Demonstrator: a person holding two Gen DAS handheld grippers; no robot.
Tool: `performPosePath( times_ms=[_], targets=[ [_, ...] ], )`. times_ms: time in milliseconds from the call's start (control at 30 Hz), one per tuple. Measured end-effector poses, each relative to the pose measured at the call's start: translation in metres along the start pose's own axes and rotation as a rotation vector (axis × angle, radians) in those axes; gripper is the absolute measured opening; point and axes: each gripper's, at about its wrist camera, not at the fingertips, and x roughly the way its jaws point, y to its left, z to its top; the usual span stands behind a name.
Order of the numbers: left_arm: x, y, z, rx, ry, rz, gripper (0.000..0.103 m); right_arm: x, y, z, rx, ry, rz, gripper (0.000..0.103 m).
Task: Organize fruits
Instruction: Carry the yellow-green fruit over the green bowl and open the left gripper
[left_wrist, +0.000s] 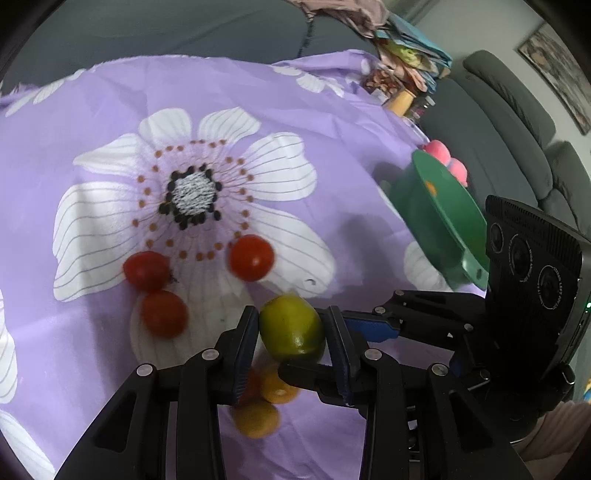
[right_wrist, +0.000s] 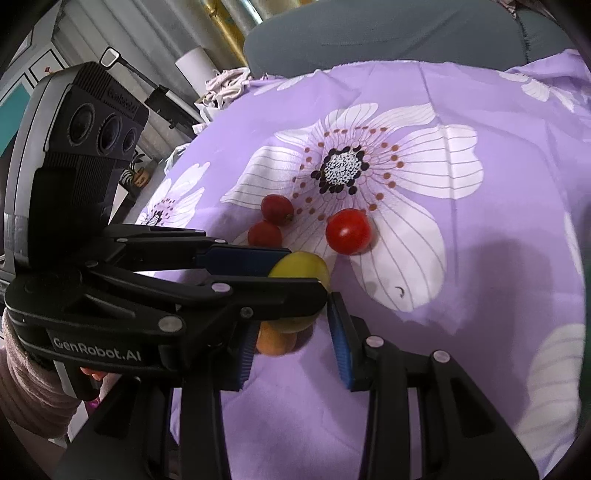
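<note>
A yellow-green fruit (left_wrist: 291, 328) is clamped between the blue pads of the left gripper (left_wrist: 292, 325), pressed from both sides and held clear of the cloth. In the right wrist view the same fruit (right_wrist: 301, 269) is seen at the tips of the left gripper (right_wrist: 295, 273), which reaches in from the left edge. The right gripper (right_wrist: 295, 347) is held just below it with its jaws drawn narrow; nothing is seen pinched between its blue pads (right_wrist: 340, 347), and only purple cloth shows in the gap. Its fingers (left_wrist: 373, 326) are seen in the left wrist view coming in from the right, just beside the held fruit.

Beneath the held fruit two orange fruits (left_wrist: 256, 417) are lying close together on the flowered purple cloth (left_wrist: 92, 129), partly hidden by the left gripper's fingers. Farther out, three red tomatoes are lying on the large white flower: two touching (left_wrist: 147, 269) at the left and one (left_wrist: 252, 257) apart to the right. A green bowl (left_wrist: 443, 218) is seen tilted at the cloth's right edge, with pink round things (left_wrist: 448, 162) at its far rim. A grey sofa (left_wrist: 517, 122) is visible behind it
</note>
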Motion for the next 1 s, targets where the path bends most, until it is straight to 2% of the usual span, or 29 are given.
performPosePath(
  times_ms=[533, 1000],
  targets=[
    [-0.004, -0.077, 0.014, 0.156, -0.036, 0.003, 0.036, -0.070, -0.010, -0.025, 0.008, -0.146, -0.070, 0.037],
    [0.012, -0.141, 0.041, 0.296, -0.039, -0.014, 0.036, -0.125, -0.040, -0.039, 0.059, -0.291, -0.144, 0.037]
  ],
)
